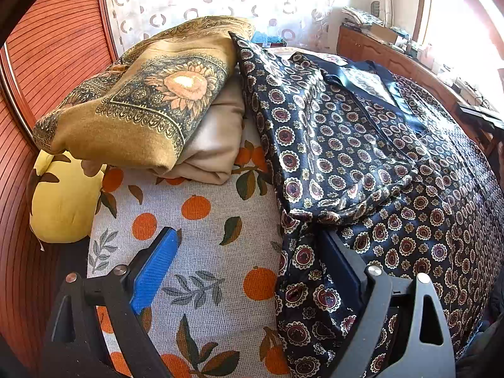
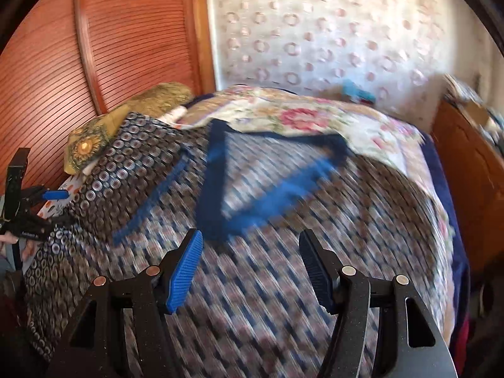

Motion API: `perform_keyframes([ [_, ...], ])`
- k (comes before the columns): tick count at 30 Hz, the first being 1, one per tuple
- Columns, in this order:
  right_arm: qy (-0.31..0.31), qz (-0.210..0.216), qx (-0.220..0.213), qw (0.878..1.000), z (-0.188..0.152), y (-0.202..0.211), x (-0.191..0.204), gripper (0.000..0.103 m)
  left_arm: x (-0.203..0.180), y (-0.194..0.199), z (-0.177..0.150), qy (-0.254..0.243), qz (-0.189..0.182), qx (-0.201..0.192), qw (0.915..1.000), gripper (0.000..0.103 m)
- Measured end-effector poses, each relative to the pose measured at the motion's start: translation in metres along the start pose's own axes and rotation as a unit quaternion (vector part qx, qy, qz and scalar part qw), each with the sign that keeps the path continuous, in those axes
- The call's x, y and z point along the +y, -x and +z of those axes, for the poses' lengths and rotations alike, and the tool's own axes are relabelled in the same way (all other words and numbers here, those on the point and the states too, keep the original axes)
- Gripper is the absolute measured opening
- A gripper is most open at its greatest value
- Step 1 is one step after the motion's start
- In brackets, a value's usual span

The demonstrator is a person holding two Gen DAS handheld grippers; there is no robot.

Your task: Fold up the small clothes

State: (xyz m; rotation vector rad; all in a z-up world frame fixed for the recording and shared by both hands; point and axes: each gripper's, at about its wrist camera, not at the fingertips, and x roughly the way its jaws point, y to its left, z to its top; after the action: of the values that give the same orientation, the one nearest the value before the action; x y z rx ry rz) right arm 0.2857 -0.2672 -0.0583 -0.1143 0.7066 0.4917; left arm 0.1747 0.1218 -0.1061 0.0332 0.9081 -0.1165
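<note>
The left gripper [image 1: 249, 271] is holding its blue-padded fingers [image 1: 151, 275] spread wide; the right finger is lying against the folded edge of the dark medallion-print satin garment [image 1: 362, 157], the left one hanging over the orange-print bedsheet [image 1: 201, 236], and nothing is pinched between them. The right gripper [image 2: 250, 267] is also gaping wide above the garment's navy-trimmed neckline [image 2: 220, 195], gripping nothing; blur is hiding any contact. The garment is lying spread over the bed. Beside it a folded mustard sunflower-print blanket [image 1: 132, 100] is sitting on beige cloth [image 1: 217, 145], near a yellow cushion [image 1: 63, 201].
</note>
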Motion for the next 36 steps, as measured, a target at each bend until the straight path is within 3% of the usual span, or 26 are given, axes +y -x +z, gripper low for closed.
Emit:
perform_keyframes([
  [6, -0.059, -0.045, 0.003, 0.997, -0.044, 0.041, -0.033, 0.066, 0.002, 0.004, 0.004, 0.009, 0.01, 0.006, 0.9999, 0.09],
  [10, -0.09, -0.072, 0.004, 0.993, -0.064, 0.068, -0.062, 0.066, -0.005, 0.029, 0.021, 0.01, 0.014, -0.035, 0.9992, 0.09],
  [18, -0.148, -0.119, 0.005, 0.982, -0.088, 0.097, -0.115, 0.066, -0.079, 0.043, 0.071, -0.04, -0.056, -0.084, 0.9941, 0.09],
  [27, -0.171, -0.135, 0.024, 0.976, -0.091, 0.099, -0.13, 0.066, -0.164, -0.005, 0.085, -0.105, -0.099, -0.044, 0.9886, 0.09],
  [36, -0.179, -0.145, 0.062, 0.971, -0.093, 0.101, -0.14, 0.066, -0.178, -0.029, 0.073, -0.11, -0.11, -0.007, 0.9878, 0.09],
])
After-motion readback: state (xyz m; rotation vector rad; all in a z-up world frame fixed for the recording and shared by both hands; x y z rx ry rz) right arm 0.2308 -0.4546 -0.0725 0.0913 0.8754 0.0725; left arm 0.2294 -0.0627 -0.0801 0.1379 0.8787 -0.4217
